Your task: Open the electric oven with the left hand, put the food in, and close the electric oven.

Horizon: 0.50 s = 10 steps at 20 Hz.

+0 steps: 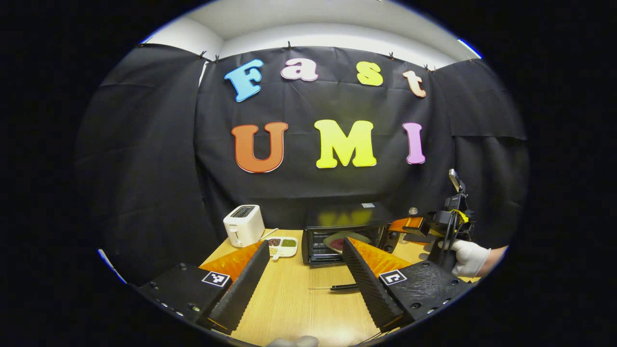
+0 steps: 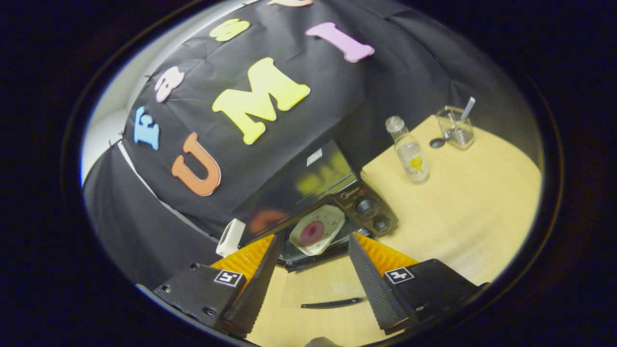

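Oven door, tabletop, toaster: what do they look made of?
Lowered door of the black electric oven: looks like clear glass, since the table grain shows through it, with a dark bar handle. Light tabletop: wood or wood-look laminate, matte, visible grain lines. Small white toaster: probably glossy moulded plastic, smooth with rounded corners; painted metal can't be ruled out.

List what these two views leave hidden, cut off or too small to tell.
- Oven interior, left gripper view: the left gripper's finger covers part of the plate.
- Food on the plate, right gripper view: a dark red round, too small to identify.
- Divided dish contents, left gripper view: too small to name.
- Right gripper, left gripper view: too small to tell how its jaws stand there.
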Motion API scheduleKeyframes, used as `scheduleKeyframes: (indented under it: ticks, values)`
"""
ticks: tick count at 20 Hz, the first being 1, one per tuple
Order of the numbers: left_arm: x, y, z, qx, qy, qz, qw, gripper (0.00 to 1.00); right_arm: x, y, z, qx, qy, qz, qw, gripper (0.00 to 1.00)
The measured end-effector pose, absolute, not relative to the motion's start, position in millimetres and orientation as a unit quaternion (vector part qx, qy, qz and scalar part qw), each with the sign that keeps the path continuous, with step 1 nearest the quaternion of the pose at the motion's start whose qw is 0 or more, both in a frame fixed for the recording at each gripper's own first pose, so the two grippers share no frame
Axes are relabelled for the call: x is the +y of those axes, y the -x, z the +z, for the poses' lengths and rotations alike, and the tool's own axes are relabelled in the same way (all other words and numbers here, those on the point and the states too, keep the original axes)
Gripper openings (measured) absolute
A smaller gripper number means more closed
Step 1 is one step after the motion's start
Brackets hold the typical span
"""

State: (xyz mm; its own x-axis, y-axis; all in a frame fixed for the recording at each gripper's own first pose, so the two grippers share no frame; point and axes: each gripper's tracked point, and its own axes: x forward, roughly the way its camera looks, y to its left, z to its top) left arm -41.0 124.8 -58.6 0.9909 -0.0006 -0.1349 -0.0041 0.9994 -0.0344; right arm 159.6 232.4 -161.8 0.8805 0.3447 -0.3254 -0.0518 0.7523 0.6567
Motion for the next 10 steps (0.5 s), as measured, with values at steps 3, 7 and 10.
scheduleKeyframes:
  ticks: [3, 7, 10]
  values:
    - [113.8, 45.2, -62.9, 0.067, 0.012, -0.013, 0.998, 0.97, 201.4, -126.2, -140.8, 0.188, -0.276, 0.102, 0.937, 0.95]
    - [84.8, 47.8, -62.1, 0.067, 0.010, -0.020, 0.998, 0.96, 147.0, -83.8, -119.3, 0.147, -0.189, 0.094, 0.966, 0.96]
    - [52.0, 52.3, -64.1, 0.073, 0.012, -0.017, 0.997, 0.97, 101.4, -49.5, -105.0, 0.115, -0.129, 0.098, 0.980, 0.96]
